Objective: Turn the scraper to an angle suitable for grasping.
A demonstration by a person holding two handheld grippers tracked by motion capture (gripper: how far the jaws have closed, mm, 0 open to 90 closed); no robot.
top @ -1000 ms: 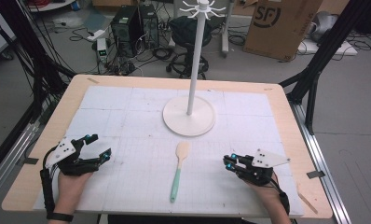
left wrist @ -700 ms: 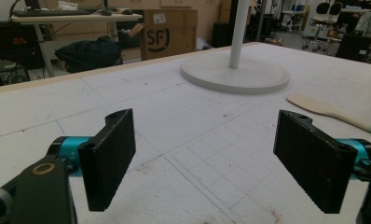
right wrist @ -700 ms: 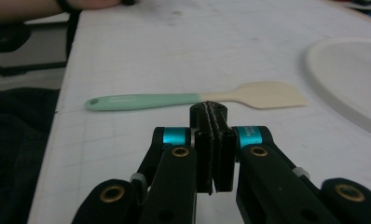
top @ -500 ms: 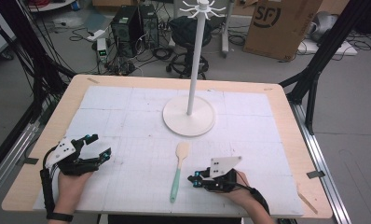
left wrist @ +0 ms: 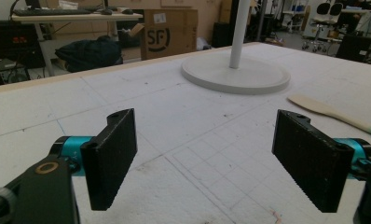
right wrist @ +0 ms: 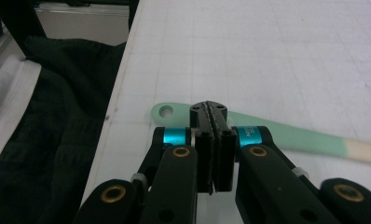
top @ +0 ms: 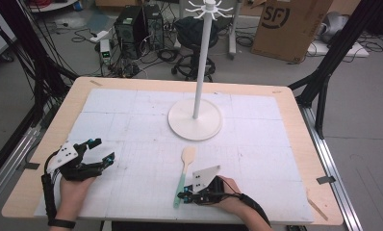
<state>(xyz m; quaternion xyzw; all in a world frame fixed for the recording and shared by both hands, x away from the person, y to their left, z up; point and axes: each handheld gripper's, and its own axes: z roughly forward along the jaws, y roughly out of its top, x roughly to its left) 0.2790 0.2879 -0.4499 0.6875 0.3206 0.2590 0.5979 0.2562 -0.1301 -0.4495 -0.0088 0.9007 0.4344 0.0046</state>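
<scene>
Right gripper (right wrist: 210, 114), jaws clenched empty, sits over the mint-handled wooden spatula (right wrist: 291, 137) at six o'clock; shut, it'll likely just shove it. Left gripper (left wrist: 211, 154) spread wide.

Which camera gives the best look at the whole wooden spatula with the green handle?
The high view: the spatula lies there full length, pale blade to green handle end, beside the right claw. The right claw view shows just its green handle with the hanging hole, partly behind shut jaws. The left claw view catches the blade.
</scene>
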